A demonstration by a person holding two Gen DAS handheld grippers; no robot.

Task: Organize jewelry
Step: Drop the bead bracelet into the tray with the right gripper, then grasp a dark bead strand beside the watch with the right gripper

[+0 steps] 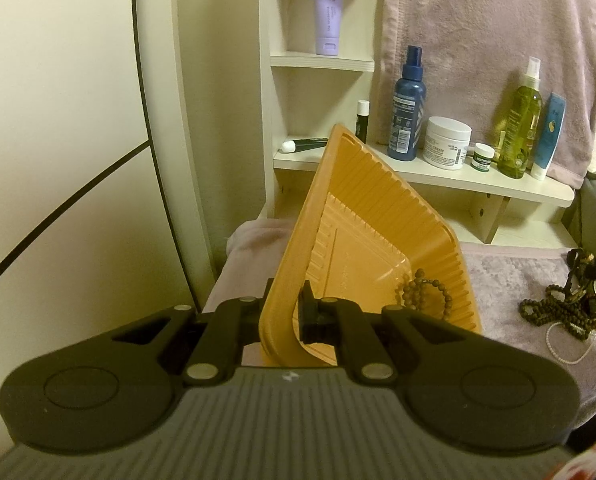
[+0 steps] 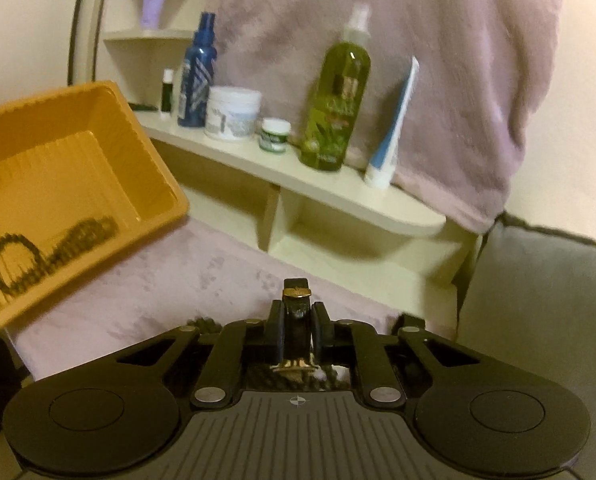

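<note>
My left gripper [image 1: 288, 312] is shut on the near wall of an orange plastic tray [image 1: 361, 216] and holds it tilted above the cloth. Dark bead bracelets [image 1: 417, 292] lie in the tray's low corner; they also show, blurred, in the right wrist view [image 2: 50, 252] inside the tray [image 2: 110, 152]. My right gripper [image 2: 296, 320] is shut on a black strap with gold fittings [image 2: 296, 304], right of the tray. A pile of dark beads, a black strap and a thin pearl strand [image 1: 565, 312] lies on the pink cloth at right.
A cream shelf [image 1: 477, 184] holds a blue spray bottle [image 1: 407, 108], a white jar [image 1: 446, 142], a small green jar [image 1: 483, 157], a green bottle [image 1: 521, 128] and a blue tube [image 1: 549, 132]. A lilac tube [image 1: 329, 12] stands higher. A pink towel [image 1: 497, 40] hangs behind.
</note>
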